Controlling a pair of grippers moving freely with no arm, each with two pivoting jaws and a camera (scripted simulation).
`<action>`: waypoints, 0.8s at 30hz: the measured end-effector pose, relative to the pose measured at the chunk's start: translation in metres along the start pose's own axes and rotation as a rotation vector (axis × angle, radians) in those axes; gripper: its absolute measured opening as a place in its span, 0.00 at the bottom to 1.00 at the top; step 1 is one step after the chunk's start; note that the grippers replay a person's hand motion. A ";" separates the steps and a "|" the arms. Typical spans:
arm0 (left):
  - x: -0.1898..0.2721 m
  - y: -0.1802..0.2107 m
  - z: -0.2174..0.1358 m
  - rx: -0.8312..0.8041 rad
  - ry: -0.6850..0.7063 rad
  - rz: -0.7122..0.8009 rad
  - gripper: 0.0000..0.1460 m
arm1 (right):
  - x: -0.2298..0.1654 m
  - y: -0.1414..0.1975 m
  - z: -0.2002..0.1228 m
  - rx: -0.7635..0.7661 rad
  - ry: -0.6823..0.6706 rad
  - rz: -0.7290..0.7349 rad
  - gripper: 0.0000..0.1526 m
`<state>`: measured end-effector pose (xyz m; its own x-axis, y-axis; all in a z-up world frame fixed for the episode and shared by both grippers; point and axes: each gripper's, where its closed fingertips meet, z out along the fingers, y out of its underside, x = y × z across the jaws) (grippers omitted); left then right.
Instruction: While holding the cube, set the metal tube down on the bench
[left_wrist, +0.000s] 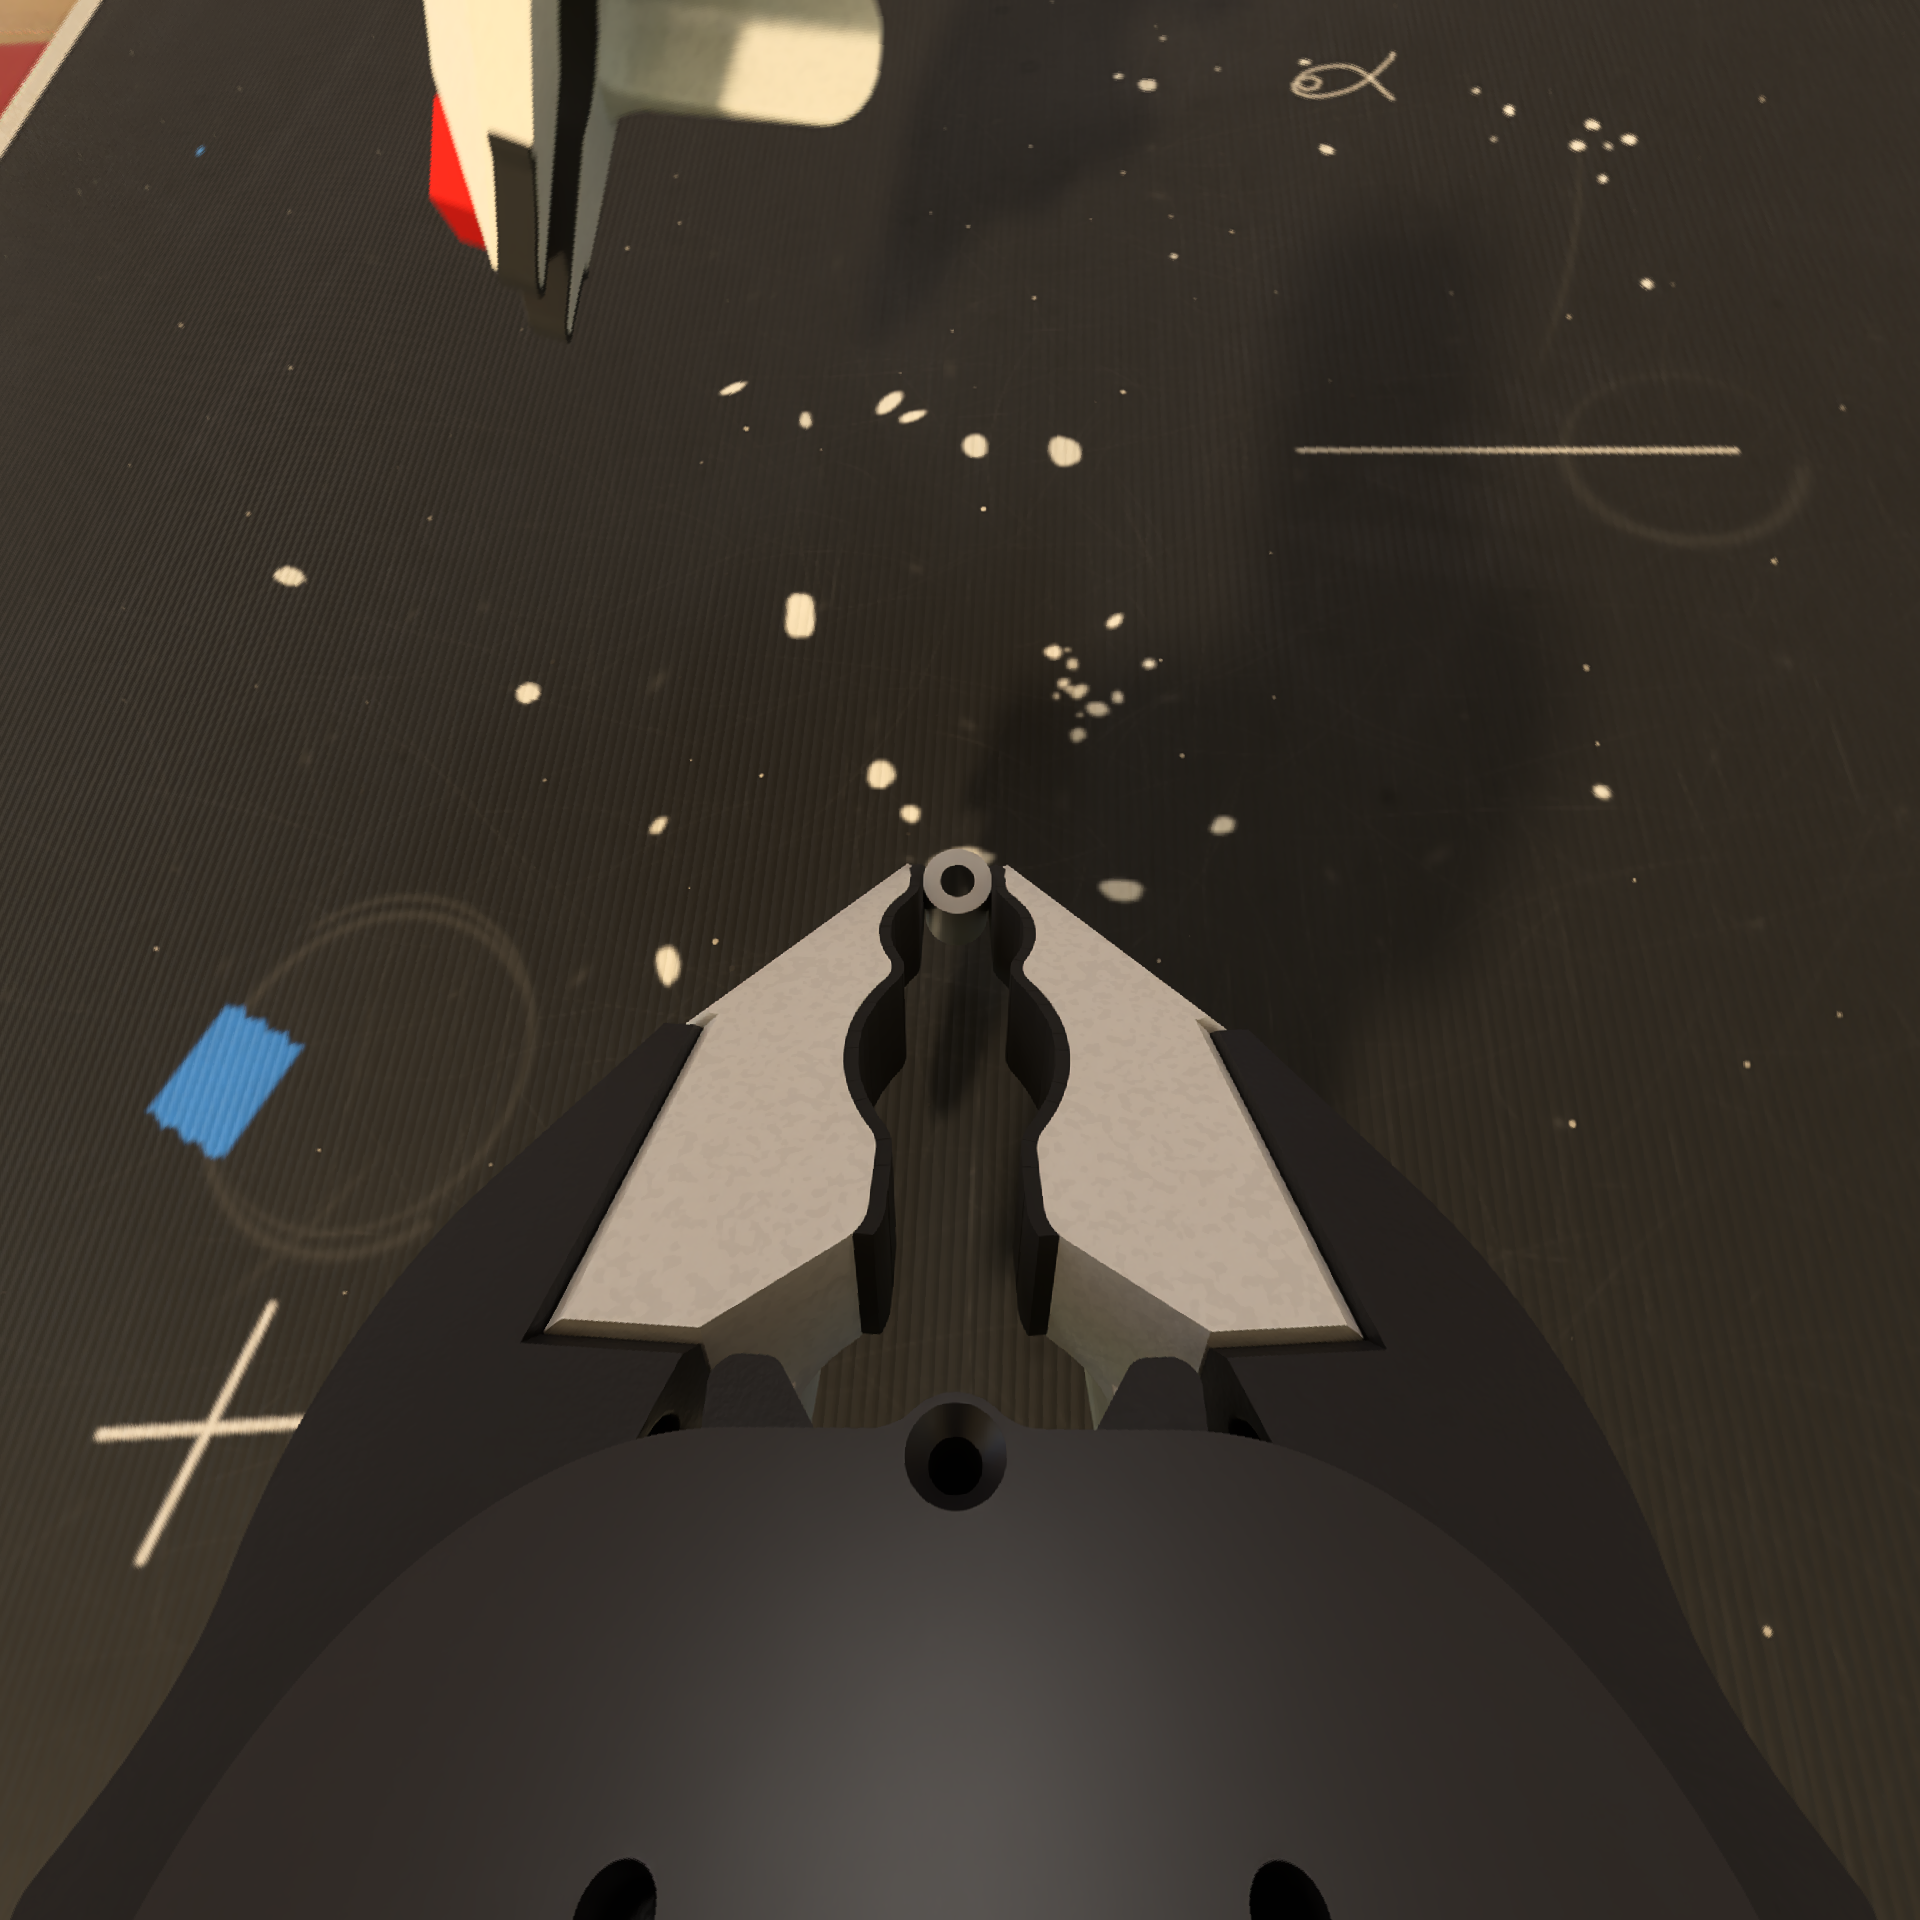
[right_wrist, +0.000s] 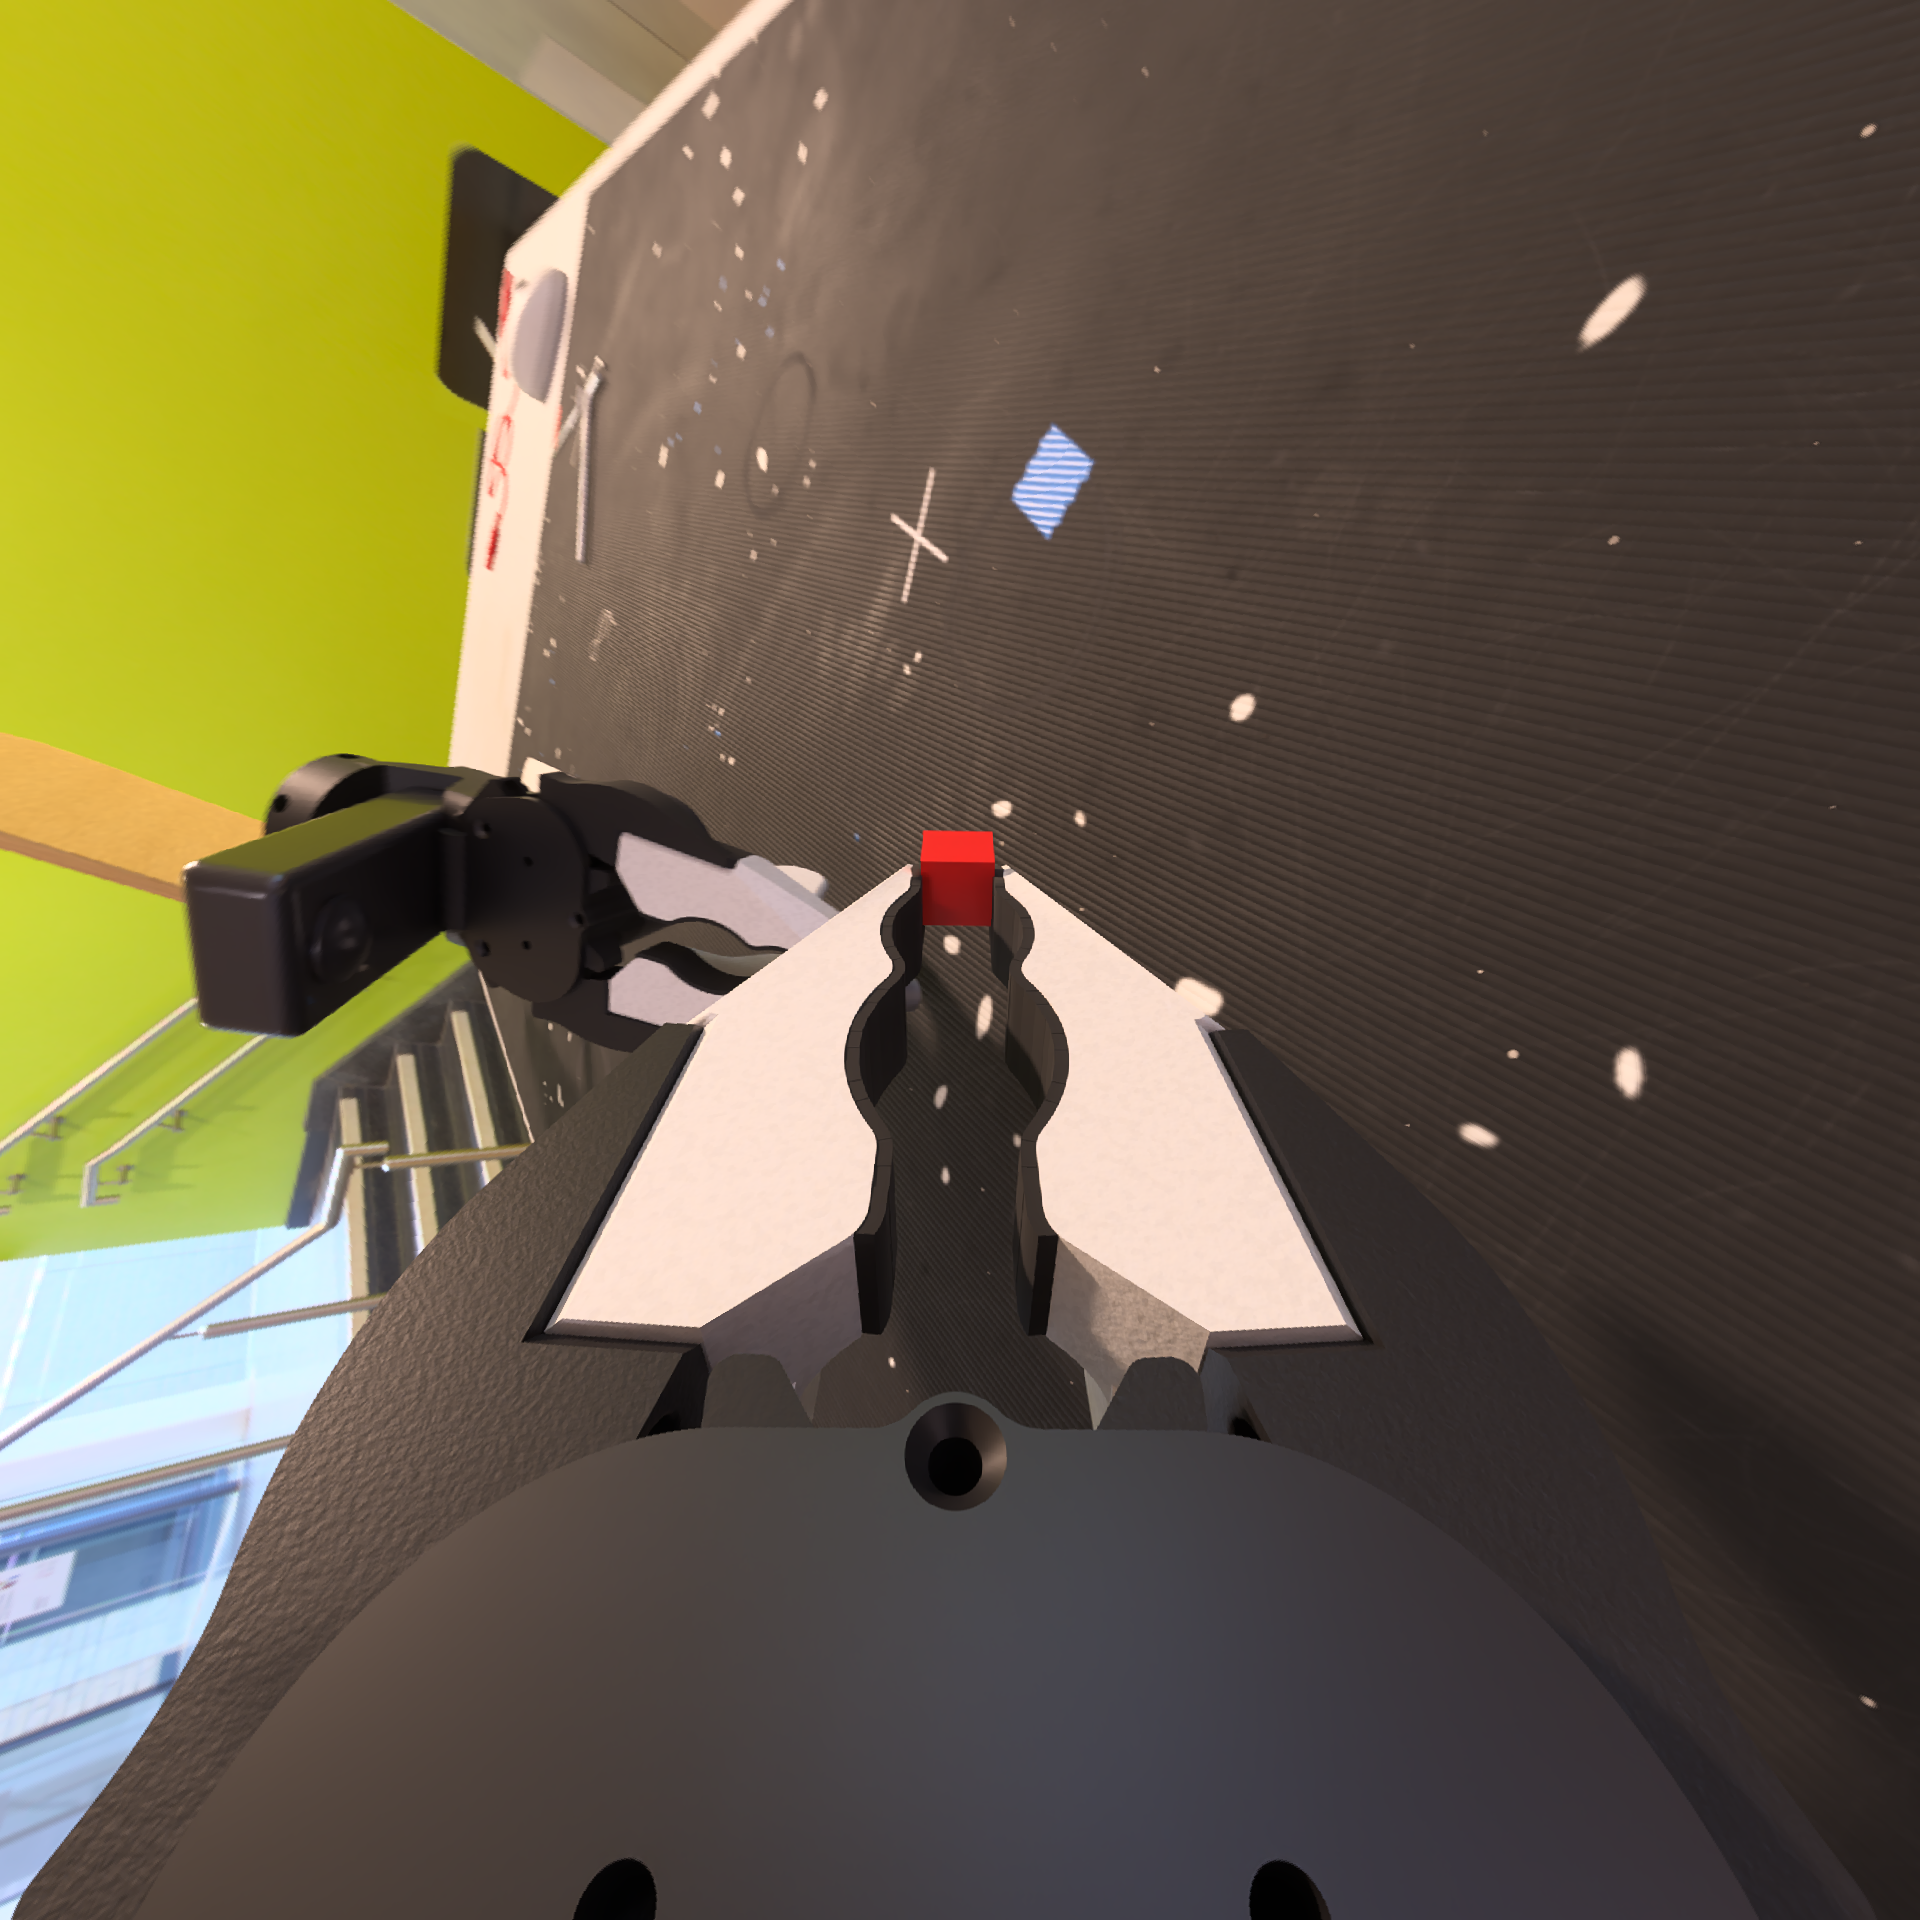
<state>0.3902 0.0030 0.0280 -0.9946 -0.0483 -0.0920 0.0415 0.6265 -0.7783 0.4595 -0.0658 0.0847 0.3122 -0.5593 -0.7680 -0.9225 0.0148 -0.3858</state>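
Observation:
In the left wrist view my left gripper (left_wrist: 957, 883) is shut on a small grey metal tube (left_wrist: 957, 906), seen end-on between the fingertips, above the dark bench mat (left_wrist: 1351, 935). In the right wrist view my right gripper (right_wrist: 957, 883) is shut on a red cube (right_wrist: 957, 878) at its fingertips, above the same mat (right_wrist: 1455, 727). The right gripper (left_wrist: 551, 281) also shows at the top left of the left wrist view, with the red cube (left_wrist: 454, 197) beside its finger. The left gripper (right_wrist: 790, 914) shows at the left of the right wrist view; the tube is hidden there.
The mat bears pale paint spots, chalk crosses (left_wrist: 203, 1429) and circles, and a piece of blue tape (left_wrist: 223, 1081), also in the right wrist view (right_wrist: 1051, 480). The bench's pale edge (right_wrist: 488, 644) runs along the left of the right wrist view, with a green wall and stairs beyond.

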 end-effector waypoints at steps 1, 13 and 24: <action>-0.001 0.000 0.001 0.001 -0.003 -0.014 0.08 | -0.003 0.000 -0.002 0.020 -0.015 -0.003 0.07; 0.001 -0.004 0.010 0.002 -0.038 -0.110 0.08 | -0.024 0.011 -0.009 0.377 0.105 -0.343 0.07; 0.001 -0.001 0.016 -0.029 -0.041 -0.159 0.08 | -0.031 0.033 0.010 0.622 0.296 -0.655 0.07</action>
<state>0.3904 -0.0107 0.0188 -0.9838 -0.1793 0.0051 -0.1189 0.6306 -0.7670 0.4217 -0.0399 0.0905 0.5754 -0.7991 -0.1745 -0.2716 0.0145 -0.9623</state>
